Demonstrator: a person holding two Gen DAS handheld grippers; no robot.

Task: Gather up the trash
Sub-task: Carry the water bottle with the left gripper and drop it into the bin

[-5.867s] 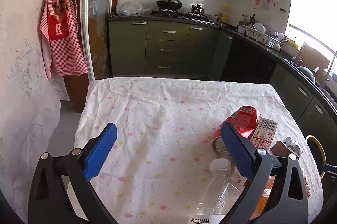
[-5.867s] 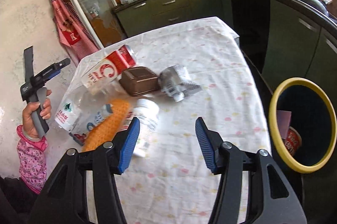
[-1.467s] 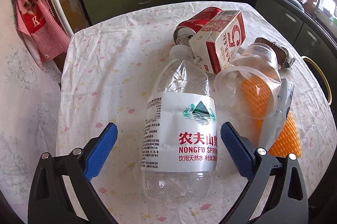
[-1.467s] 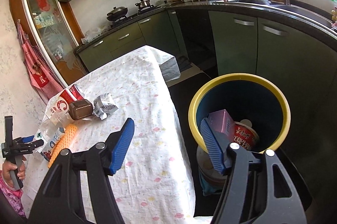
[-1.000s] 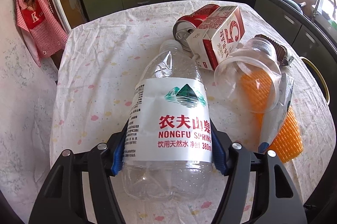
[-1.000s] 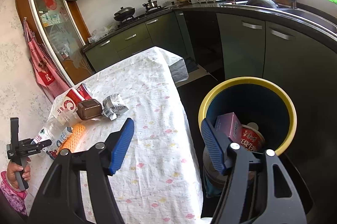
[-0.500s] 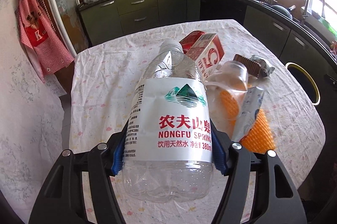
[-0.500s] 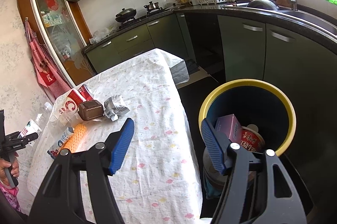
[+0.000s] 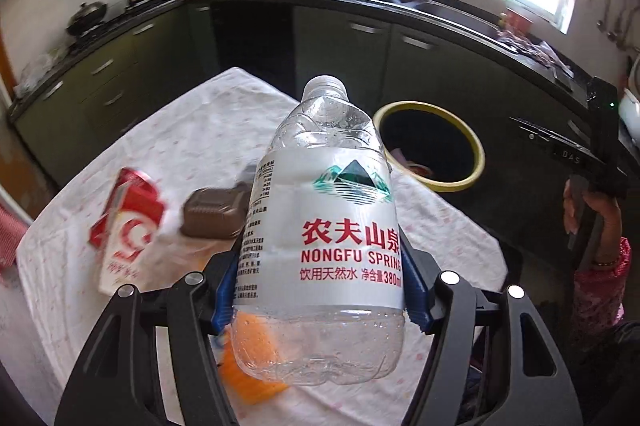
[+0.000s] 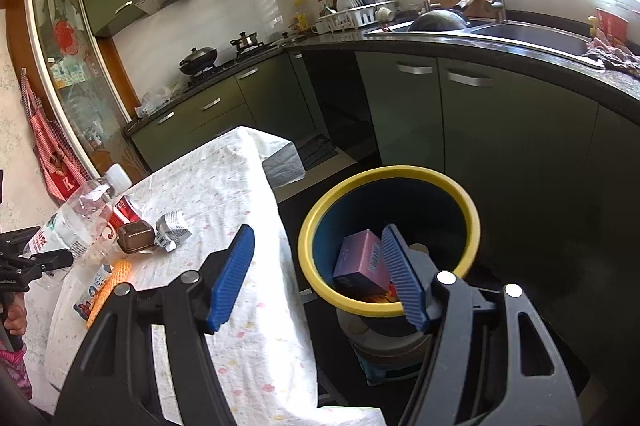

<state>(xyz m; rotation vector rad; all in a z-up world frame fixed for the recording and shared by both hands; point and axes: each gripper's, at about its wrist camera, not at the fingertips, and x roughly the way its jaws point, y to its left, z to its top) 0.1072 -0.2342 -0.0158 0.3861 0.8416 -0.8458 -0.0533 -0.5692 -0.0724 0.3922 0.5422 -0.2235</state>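
My left gripper is shut on an empty clear water bottle with a white Nongfu Spring label, held in the air above the table, cap pointing toward the yellow-rimmed trash bin. The bottle also shows in the right wrist view. My right gripper is open and empty, hanging between the table edge and the bin, which holds a pink box. On the table lie a red-and-white carton, a brown tray, a silver wrapper and an orange mesh.
The table has a white spotted cloth and ends right beside the bin. Green kitchen cabinets and a dark counter with a sink curve behind the bin. A red apron hangs on the left wall.
My left gripper closed on the bottle, lifted it off the table and swung right toward the bin. My right gripper stayed open beside the bin.
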